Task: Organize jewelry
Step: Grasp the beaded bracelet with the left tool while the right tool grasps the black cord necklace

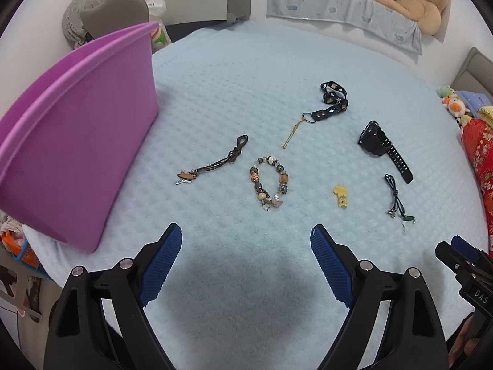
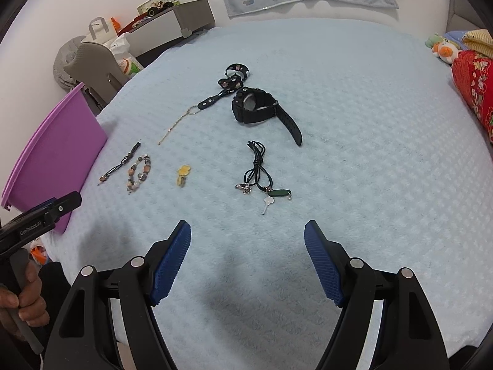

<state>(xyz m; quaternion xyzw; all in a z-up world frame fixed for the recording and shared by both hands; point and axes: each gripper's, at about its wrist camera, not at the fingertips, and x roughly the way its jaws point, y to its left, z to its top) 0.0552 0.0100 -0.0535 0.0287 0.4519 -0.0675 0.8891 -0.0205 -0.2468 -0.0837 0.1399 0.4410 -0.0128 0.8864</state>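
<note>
Blue-padded left gripper (image 1: 245, 237) and right gripper (image 2: 247, 234): both wide open, holding nothing. Beaded bracelet (image 1: 270, 183) at twelve o'clock, purple bin (image 1: 77, 141) at ten.

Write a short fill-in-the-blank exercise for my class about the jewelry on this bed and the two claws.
1. The bin standing left of the jewelry is ____ in colour.
2. Both the left claw and the right claw are ____ and hold nothing.
3. The black watch lies on a light ____ blanket.
4. The beaded bracelet lies between the brown cord charm and the small ____ charm.

Missing words: purple; open; blue; yellow
</note>
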